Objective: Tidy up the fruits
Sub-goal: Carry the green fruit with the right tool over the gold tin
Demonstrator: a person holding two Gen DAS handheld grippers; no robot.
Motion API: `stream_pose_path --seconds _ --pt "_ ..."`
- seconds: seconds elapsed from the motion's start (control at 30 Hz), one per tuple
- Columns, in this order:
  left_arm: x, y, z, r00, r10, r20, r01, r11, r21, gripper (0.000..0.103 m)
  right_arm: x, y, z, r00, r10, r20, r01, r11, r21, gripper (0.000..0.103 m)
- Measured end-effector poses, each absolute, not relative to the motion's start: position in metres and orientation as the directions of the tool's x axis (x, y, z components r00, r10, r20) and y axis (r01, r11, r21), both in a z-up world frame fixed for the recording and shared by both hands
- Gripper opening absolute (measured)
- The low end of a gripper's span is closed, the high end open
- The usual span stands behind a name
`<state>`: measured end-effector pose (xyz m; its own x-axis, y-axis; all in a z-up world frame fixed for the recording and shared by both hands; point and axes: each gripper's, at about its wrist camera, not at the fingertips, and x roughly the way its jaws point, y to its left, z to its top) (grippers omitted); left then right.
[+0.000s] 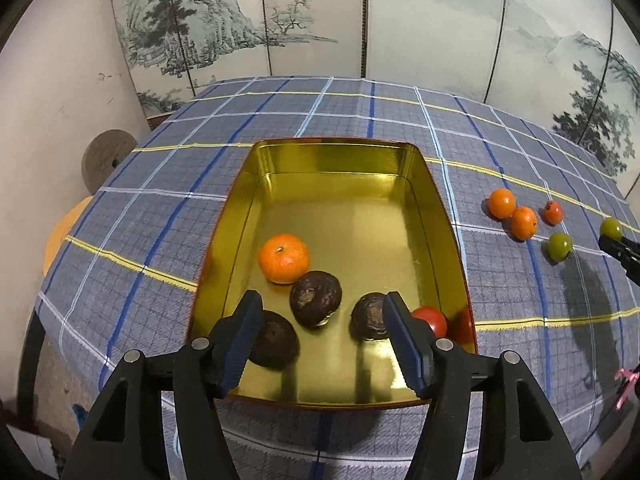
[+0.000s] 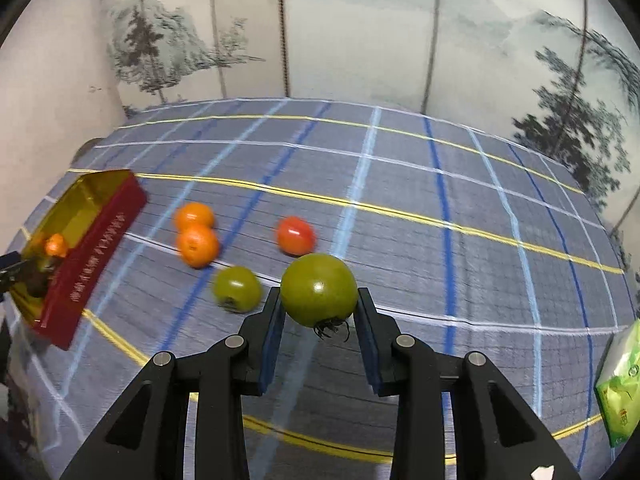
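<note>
A gold tin [image 1: 448,216] with red outer walls [image 2: 96,240] stands on the checked cloth. It holds a mandarin [image 1: 283,258], three dark brown fruits [image 1: 316,298] and a red tomato [image 1: 430,320]. My left gripper [image 1: 322,304] hangs open over the tin's near end, with nothing between its pads. To the right on the cloth lie two mandarins [image 2: 198,246], a red tomato [image 2: 295,236] and a green tomato [image 2: 237,289]. My right gripper [image 2: 320,292] is shut on a second green tomato [image 2: 319,290], held above the cloth.
A painted folding screen [image 1: 280,20] stands behind the table. A green packet [image 2: 618,392] lies at the cloth's right edge. Off the table's left edge are a round wooden disc [image 1: 106,160] and an orange object [image 1: 60,236].
</note>
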<state>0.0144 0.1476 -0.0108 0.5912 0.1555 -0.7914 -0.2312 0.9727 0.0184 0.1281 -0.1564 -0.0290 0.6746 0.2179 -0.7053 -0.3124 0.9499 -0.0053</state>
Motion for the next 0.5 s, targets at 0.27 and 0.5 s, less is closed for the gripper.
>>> stream_pose_path --seconds 0.27,0.5 --pt "0.003 0.168 -0.005 0.597 0.164 -0.786 -0.288 0.957 -0.019 0.065 0.113 -0.097 -0.015 0.635 0.341 -0.693 -0.450 0.892 0.027 0.032" --pt "-0.011 0.192 -0.005 0.590 0.194 -0.784 -0.347 0.937 -0.030 0.065 0.103 -0.038 -0.008 0.571 0.449 -0.687 -0.579 0.814 0.050 0.032"
